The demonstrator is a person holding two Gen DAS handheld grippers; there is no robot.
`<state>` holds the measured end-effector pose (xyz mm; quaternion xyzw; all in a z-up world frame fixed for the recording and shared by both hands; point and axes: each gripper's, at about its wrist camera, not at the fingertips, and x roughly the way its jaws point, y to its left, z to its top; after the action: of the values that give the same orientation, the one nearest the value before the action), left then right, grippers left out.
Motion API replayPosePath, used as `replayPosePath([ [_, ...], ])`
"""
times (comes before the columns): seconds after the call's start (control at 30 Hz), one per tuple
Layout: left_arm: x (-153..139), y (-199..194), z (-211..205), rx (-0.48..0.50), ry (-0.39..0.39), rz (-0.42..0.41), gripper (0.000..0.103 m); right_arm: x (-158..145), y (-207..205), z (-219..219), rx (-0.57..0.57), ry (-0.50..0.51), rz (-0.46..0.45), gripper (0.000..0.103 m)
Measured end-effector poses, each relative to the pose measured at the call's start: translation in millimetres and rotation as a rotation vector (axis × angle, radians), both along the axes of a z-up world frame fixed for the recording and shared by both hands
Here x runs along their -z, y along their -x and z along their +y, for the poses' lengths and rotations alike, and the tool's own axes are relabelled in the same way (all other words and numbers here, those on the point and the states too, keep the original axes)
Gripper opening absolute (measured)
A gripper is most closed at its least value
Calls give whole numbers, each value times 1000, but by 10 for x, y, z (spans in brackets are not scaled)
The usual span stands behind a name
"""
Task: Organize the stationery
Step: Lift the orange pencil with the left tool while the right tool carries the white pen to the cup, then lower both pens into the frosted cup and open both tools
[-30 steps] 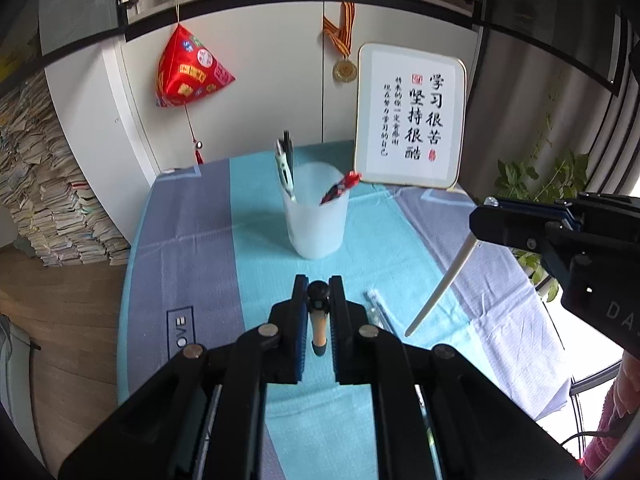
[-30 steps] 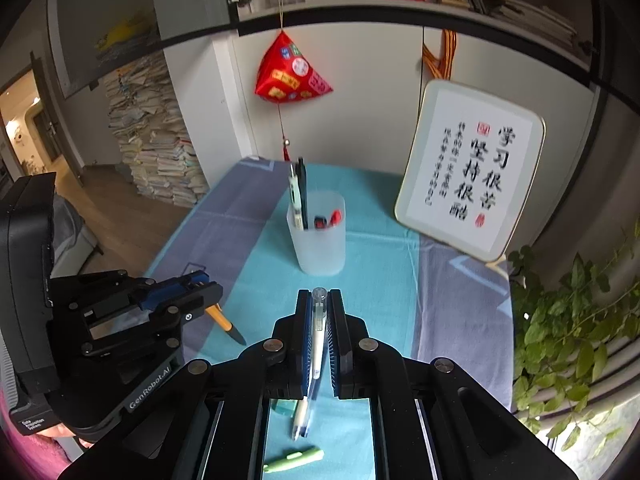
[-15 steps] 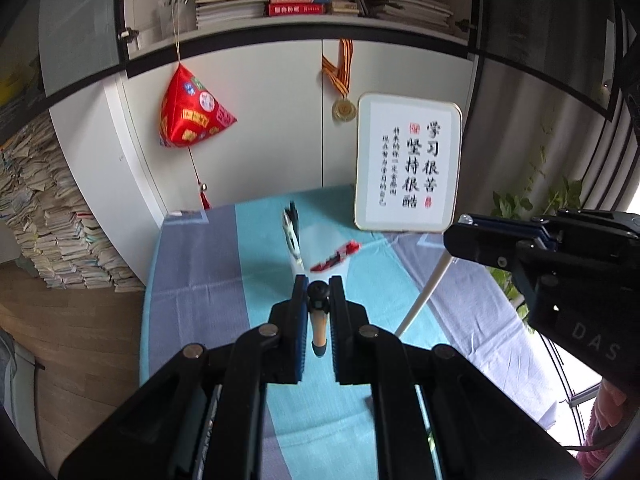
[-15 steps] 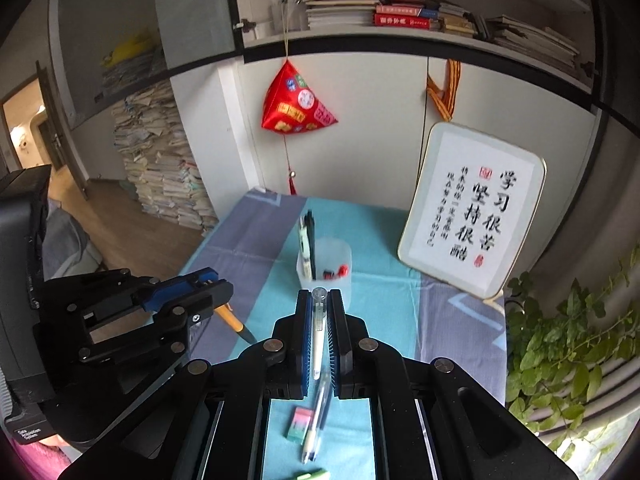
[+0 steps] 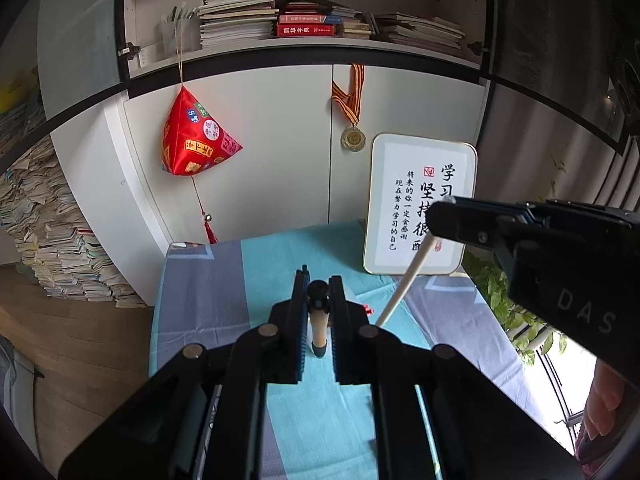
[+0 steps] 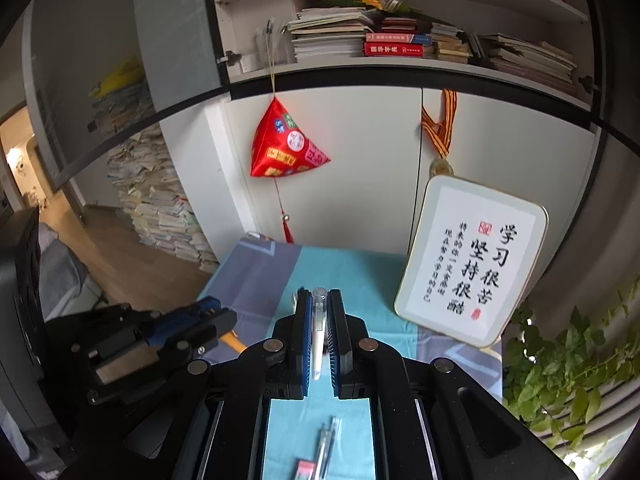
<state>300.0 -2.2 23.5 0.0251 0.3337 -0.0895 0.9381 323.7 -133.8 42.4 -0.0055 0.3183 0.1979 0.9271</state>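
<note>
My left gripper is shut on an orange pencil with a black end, held high above the table. It also shows at the left of the right wrist view, the pencil slanting down from it. My right gripper is shut on a clear white pen; in the left wrist view this gripper holds the pen slanting down. The pen cup is hidden behind my fingers; only a red tip shows beside them.
A framed calligraphy board leans at the table's back right. A blurred pen and an eraser lie on the blue cloth below. A red ornament hangs on the cabinet. Paper stacks left, a plant right.
Both grippers have risen and tilted upward, each keeping its pen or pencil. The cup has dropped out of sight behind the fingers and more of the bookshelf shows.
</note>
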Motion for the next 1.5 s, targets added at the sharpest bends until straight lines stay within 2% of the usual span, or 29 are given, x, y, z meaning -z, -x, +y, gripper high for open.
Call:
replayPosePath([
  [0.27,59,-235,-9,8,1,11,8,-16,-322,41,15,-15,3,8],
  [0.63,248,-534,-7,17,17,45,8,178,-683,6,37,-52,34,8],
  [0.9,351,-649,-14,23,20,64,8,338,-822,43,30,-50,63,8],
  [1.5,825,-786,-23,35,23,165,8,780,-996,132,17,-16,158,8],
])
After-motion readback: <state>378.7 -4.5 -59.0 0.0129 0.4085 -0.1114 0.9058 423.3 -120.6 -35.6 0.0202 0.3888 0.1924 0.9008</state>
